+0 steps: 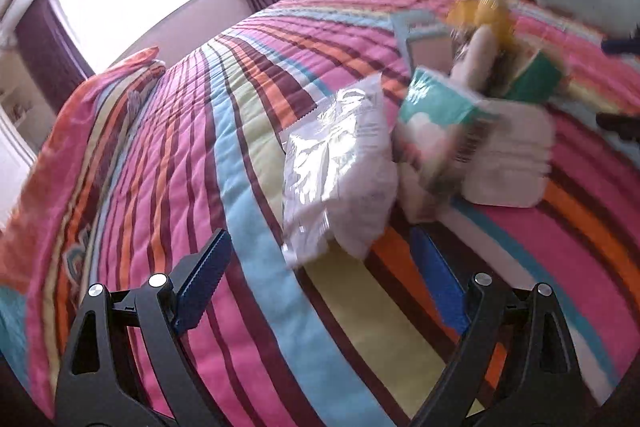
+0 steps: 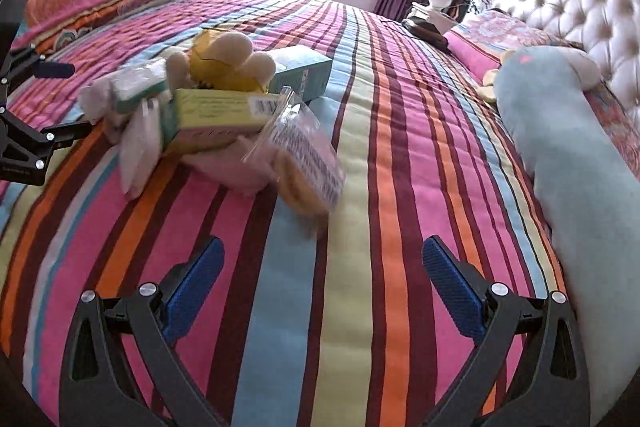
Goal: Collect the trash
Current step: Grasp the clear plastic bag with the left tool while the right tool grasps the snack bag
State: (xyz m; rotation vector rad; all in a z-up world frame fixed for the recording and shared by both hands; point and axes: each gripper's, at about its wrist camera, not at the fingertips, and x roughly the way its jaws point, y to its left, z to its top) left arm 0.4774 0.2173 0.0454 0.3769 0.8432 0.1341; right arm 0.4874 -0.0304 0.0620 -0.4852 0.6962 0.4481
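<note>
Only the right wrist view shows the tufted white headboard (image 2: pixel 580 3). A crinkled clear plastic wrapper (image 1: pixel 336 163) lies on the striped quilt (image 1: pixel 256 307). Left gripper (image 1: pixel 324 291) and right gripper (image 2: pixel 322 291): jaws apart, empty.

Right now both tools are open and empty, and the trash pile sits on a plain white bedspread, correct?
Not quite. The bedspread is multicoloured stripes, not plain white, as the right wrist view shows. The left tool and right tool are open and empty, and the trash pile sits on it.

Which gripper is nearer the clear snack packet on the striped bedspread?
Too close to call. The snack packet lies just ahead of the open right gripper; the open left gripper has it just ahead too.
</note>
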